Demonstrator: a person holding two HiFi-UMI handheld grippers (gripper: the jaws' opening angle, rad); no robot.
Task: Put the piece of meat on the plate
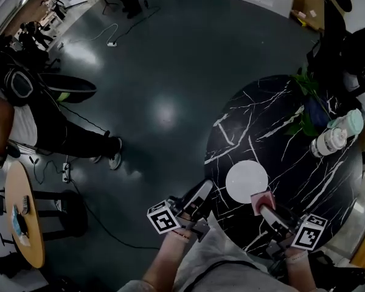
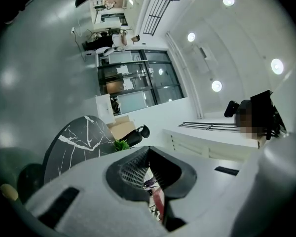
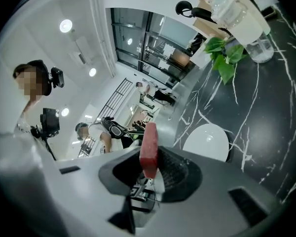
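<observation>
Meat piece [image 3: 149, 149] is clamped upright in the right claw [image 1: 264, 208], with the white plate [image 1: 246, 181] just ahead of its tips on the worktop [image 1: 304, 163].

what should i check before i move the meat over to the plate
1. Grip on the piece of meat: ok. The right gripper has its jaws closed on it, slab upright.
2. Plate free to receive it: ok, bare white surface.
3. Meat above the plate: not ok. In the head view it sits just off the plate's near rim.
4. Left gripper out of the way: ok. It is at the table edge, left of the plate, jaws together with nothing in them.
5. Bottles and plant off the path: ok, they are on the far side of the table.
</observation>
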